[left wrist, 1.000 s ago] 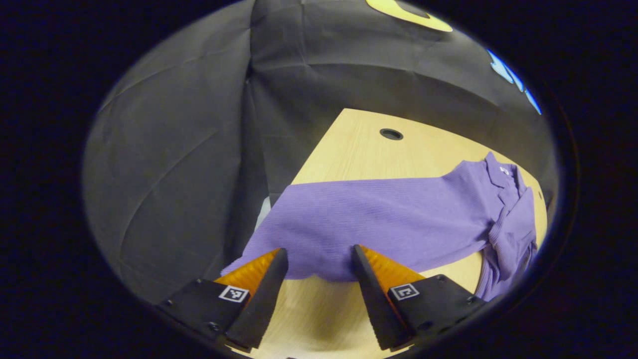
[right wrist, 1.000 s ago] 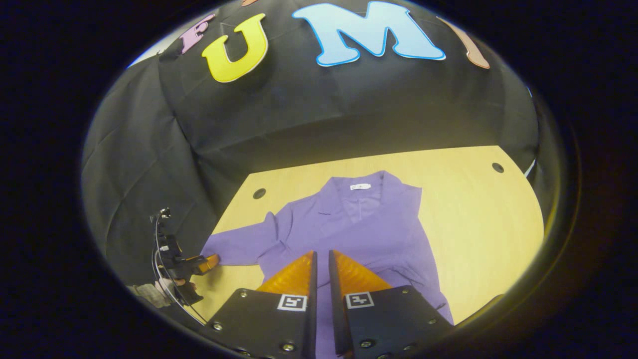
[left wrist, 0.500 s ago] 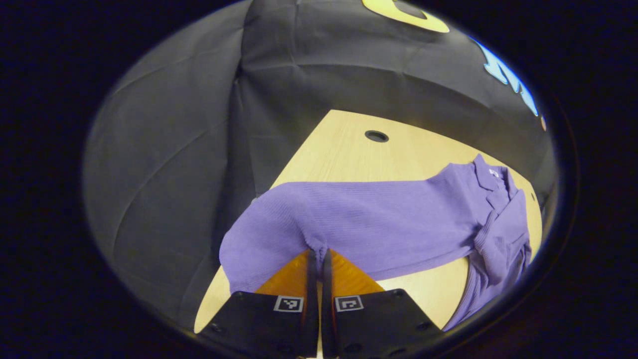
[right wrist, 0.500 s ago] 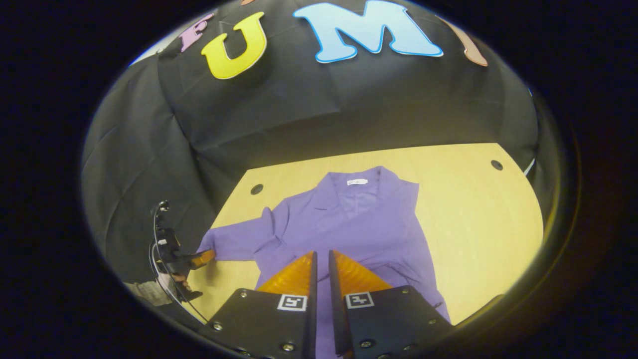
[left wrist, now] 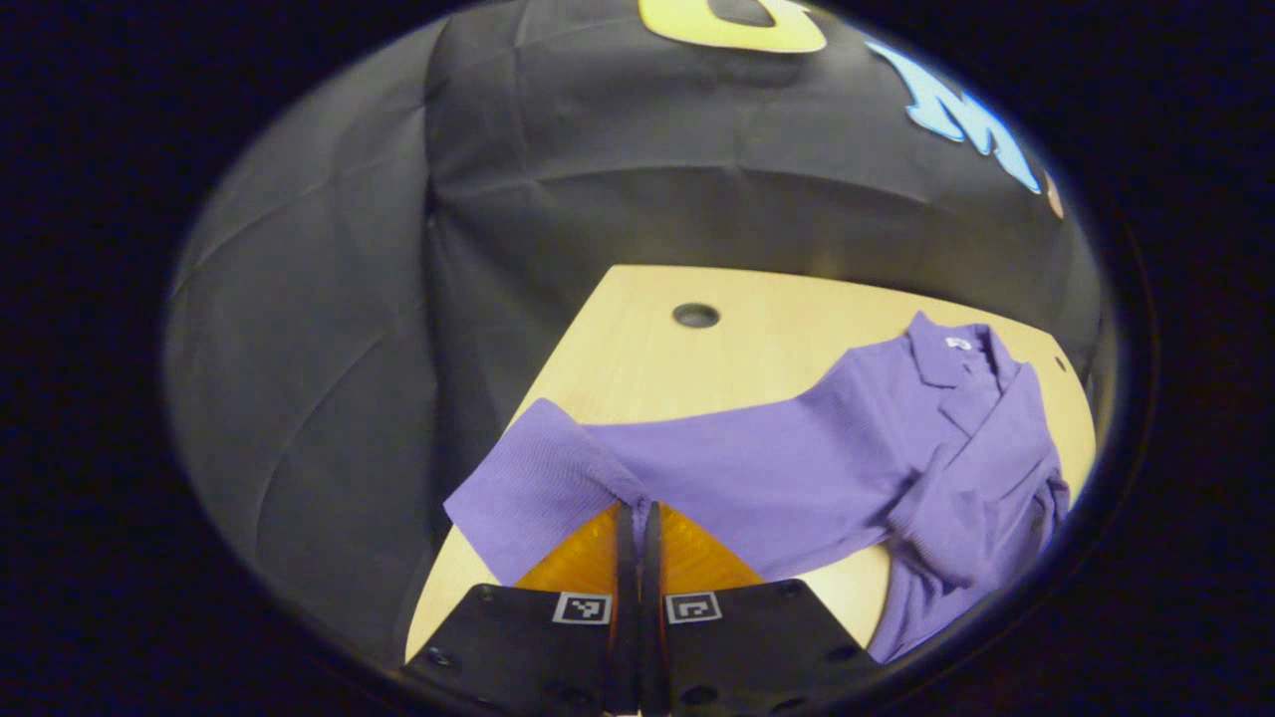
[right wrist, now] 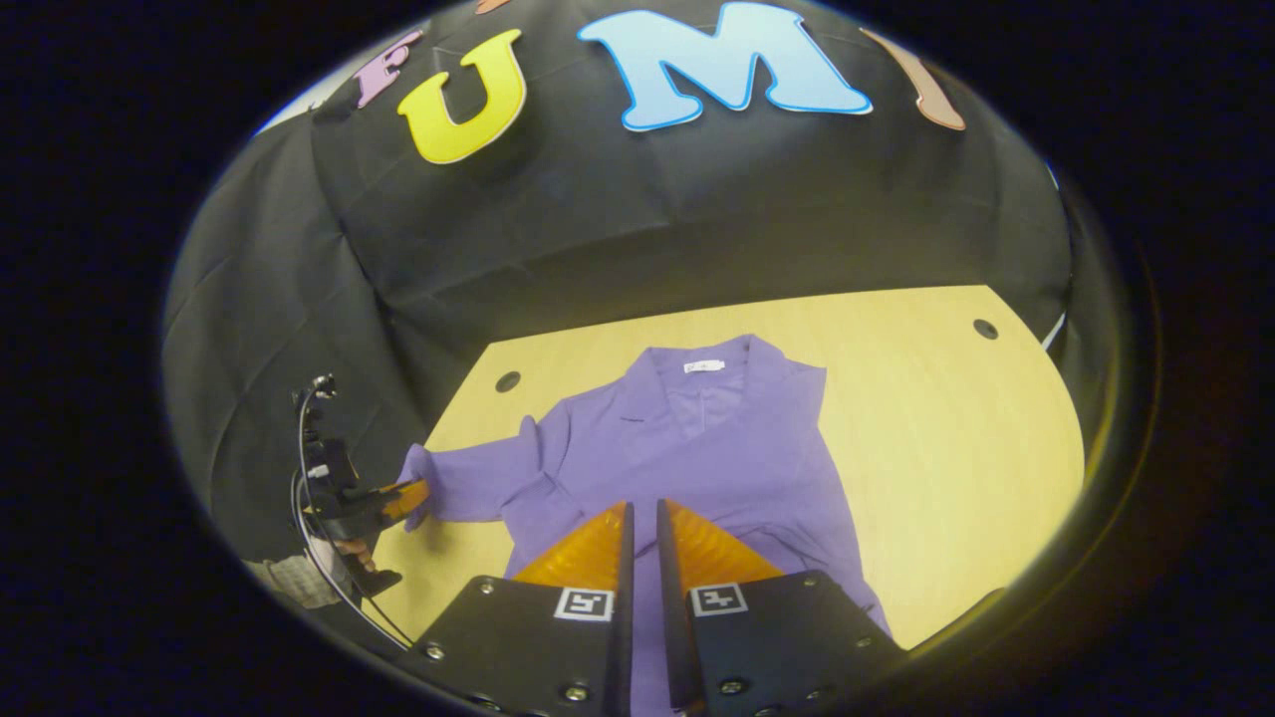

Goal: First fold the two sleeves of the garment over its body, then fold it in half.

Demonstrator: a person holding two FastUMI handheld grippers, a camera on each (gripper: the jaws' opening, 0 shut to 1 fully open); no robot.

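The worktop (right wrist: 946, 418) runs bare across the right of the right gripper view, up to its curved far edge. The purple garment (right wrist: 697, 448) lies flat at centre, collar toward the wall. Its sleeve (left wrist: 697, 478) stretches to the worktop's left edge, the cuff pinched in the left tongs (left wrist: 637, 513). The right tongs (right wrist: 642, 513), pressed nearly together, sit over the body; whether they grip fabric is unclear.

You are working in a staged recording booth, not a lived-in room. Creased black cloth (right wrist: 618, 229) hangs as the wall behind and to the side of you, closing in a pale wood-grain worktop (right wrist: 946, 428) with round cable holes (left wrist: 695, 316), as on an office desk.
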